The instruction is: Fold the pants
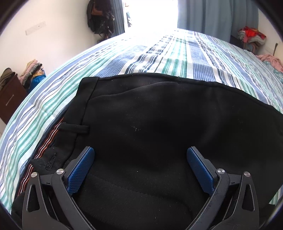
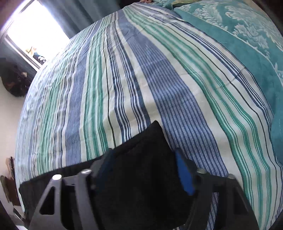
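Black pants (image 1: 159, 109) lie flat on a striped bed sheet (image 1: 159, 53), the waistband and a belt loop (image 1: 74, 128) at the left. My left gripper (image 1: 140, 150) hovers over them, open wide; the blue pads (image 1: 81, 169) stand apart from the cloth beneath. In the right wrist view a corner of the black pants (image 2: 141, 177) fills the gap between the fingers of my right gripper (image 2: 144, 152). It reaches from the dark left finger to the blue right pad (image 2: 184, 175). The cloth's tip pokes out past the fingertips over the sheet (image 2: 141, 70).
A teal patterned blanket (image 2: 247, 35) covers the far right of the bed. A dark wooden dresser (image 1: 10, 99) and a clothes pile (image 1: 33, 70) stand at the left wall. A bright window (image 1: 152, 14) and blue curtain (image 1: 212, 16) lie beyond the bed.
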Demonstrator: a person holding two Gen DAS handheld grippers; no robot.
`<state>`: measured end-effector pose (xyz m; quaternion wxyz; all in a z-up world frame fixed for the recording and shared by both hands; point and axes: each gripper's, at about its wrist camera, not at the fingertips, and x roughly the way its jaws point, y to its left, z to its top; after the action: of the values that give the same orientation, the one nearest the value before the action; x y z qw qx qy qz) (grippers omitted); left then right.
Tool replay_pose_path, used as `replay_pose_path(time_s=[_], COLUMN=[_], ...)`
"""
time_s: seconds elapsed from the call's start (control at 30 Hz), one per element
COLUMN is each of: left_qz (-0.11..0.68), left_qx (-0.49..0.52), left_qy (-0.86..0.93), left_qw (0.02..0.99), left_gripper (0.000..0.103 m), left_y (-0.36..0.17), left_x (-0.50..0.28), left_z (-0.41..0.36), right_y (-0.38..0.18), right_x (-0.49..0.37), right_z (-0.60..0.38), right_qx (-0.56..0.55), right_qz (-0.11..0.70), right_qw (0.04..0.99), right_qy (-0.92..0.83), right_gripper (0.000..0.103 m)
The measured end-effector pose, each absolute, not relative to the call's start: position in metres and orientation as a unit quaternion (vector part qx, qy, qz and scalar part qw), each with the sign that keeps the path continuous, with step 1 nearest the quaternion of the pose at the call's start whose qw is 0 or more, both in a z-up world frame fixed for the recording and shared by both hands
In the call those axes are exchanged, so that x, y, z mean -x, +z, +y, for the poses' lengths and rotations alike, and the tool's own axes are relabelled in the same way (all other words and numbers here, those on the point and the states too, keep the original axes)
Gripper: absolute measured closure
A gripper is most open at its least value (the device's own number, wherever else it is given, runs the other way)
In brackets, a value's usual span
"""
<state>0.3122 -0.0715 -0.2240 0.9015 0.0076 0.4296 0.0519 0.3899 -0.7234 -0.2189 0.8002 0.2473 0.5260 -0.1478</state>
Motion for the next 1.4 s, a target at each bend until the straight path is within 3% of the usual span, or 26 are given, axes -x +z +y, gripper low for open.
replay_pose_path(time_s=[0.03, 0.23, 0.37, 0.5, 0.57, 0.6, 0.63, 0.77, 0.8, 0.93, 1.03, 1.13, 1.2, 1.4], left_qz=[0.430, 0.432, 0.435, 0.440, 0.447, 0.453, 0.461, 0.497, 0.496, 0.477, 0.476, 0.465, 0.458, 0.452], left_qx=[-0.008, -0.011, -0.015, -0.026, -0.033, -0.036, -0.040, -0.057, -0.046, -0.022, -0.052, -0.047, -0.041, -0.040], left_qy=[0.052, 0.054, 0.056, 0.063, 0.070, 0.074, 0.078, 0.083, 0.076, 0.009, -0.010, -0.013, -0.010, -0.011], left_qw=[0.901, 0.900, 0.898, 0.895, 0.891, 0.888, 0.883, 0.862, 0.864, 0.879, 0.878, 0.884, 0.888, 0.891], left_gripper=[0.001, 0.001, 0.001, 0.001, 0.001, 0.001, 0.000, 0.001, 0.001, 0.001, 0.001, 0.000, 0.000, 0.000], left_y=[-0.224, -0.224, -0.223, -0.221, -0.219, -0.218, -0.216, -0.199, -0.193, -0.176, -0.190, -0.204, -0.207, -0.208], left_x=[-0.312, -0.313, -0.315, -0.316, -0.318, -0.319, -0.320, -0.307, -0.295, -0.229, -0.193, -0.178, -0.177, -0.174], left_z=[-0.071, -0.072, -0.073, -0.077, -0.079, -0.080, -0.081, -0.083, -0.082, -0.076, -0.080, -0.078, -0.078, -0.078], right_y=[-0.217, -0.170, -0.135, -0.139, -0.160, -0.169, -0.174, -0.133, -0.123, -0.117, -0.136, -0.182, -0.200, -0.200], right_x=[-0.389, -0.310, -0.194, -0.044, 0.014, 0.033, 0.046, 0.091, 0.100, 0.101, 0.073, 0.026, 0.010, 0.004], right_z=[-0.713, -0.645, -0.574, -0.528, -0.516, -0.509, -0.508, -0.506, -0.501, -0.494, -0.468, -0.437, -0.430, -0.457], right_qx=[-0.219, -0.202, -0.219, -0.331, -0.362, -0.366, -0.374, -0.367, -0.351, -0.419, -0.487, -0.560, -0.559, -0.523], right_qz=[0.527, 0.422, 0.369, 0.306, 0.312, 0.319, 0.331, 0.241, 0.217, 0.152, 0.160, 0.237, 0.276, 0.258], right_qw=[0.806, 0.875, 0.898, 0.874, 0.834, 0.816, 0.789, 0.791, 0.800, 0.832, 0.838, 0.791, 0.778, 0.791], right_qy=[-0.154, -0.123, -0.100, -0.180, -0.275, -0.314, -0.357, -0.426, -0.435, -0.329, -0.185, -0.065, -0.082, -0.185], right_gripper=[0.088, 0.090, 0.091, 0.091, 0.080, 0.046, 0.025, 0.022, 0.016, 0.012, 0.012, 0.012, 0.013, 0.013])
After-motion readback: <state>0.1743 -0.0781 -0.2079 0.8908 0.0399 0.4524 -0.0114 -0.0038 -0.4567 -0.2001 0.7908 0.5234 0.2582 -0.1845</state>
